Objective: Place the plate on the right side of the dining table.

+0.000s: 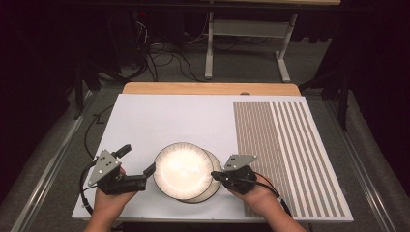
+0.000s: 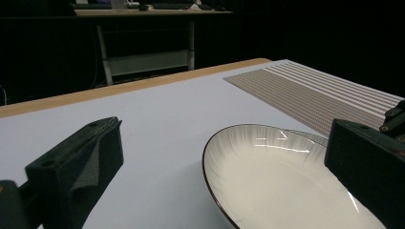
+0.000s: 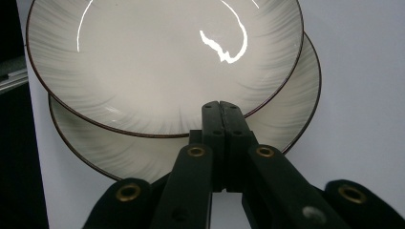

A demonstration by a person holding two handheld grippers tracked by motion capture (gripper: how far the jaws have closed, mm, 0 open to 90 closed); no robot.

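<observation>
Two round, shallow plates were stacked near the front edge of the bench, the upper plate (image 1: 181, 168) shifted toward the far left so that only a crescent of the lower plate (image 1: 212, 186) was seen beneath it. Both were glossy and cream-coloured, with faint grey streaks fanning toward a thin dark rim. In the left gripper view the upper plate was cut off by the bottom of the picture and partly hidden by a jaw.

The right hand-held gripper (image 1: 214, 175) was seen at the right side of the stack, its jaws pressed flat together with nothing between them; in its own view the tips lay over the lower plate's rim, just beside the upper plate's edge, and contact could not be made out. The left hand-held gripper (image 1: 140, 164) was held with its jaws wide apart at the left side of the stack, one jaw beside the upper plate's rim and one well clear.

A white sheet (image 1: 164, 121) covered the bench, and one panel of brown and white stripes (image 1: 285, 154) lay at its right. A wooden edge (image 1: 208, 88) showed at the back.
</observation>
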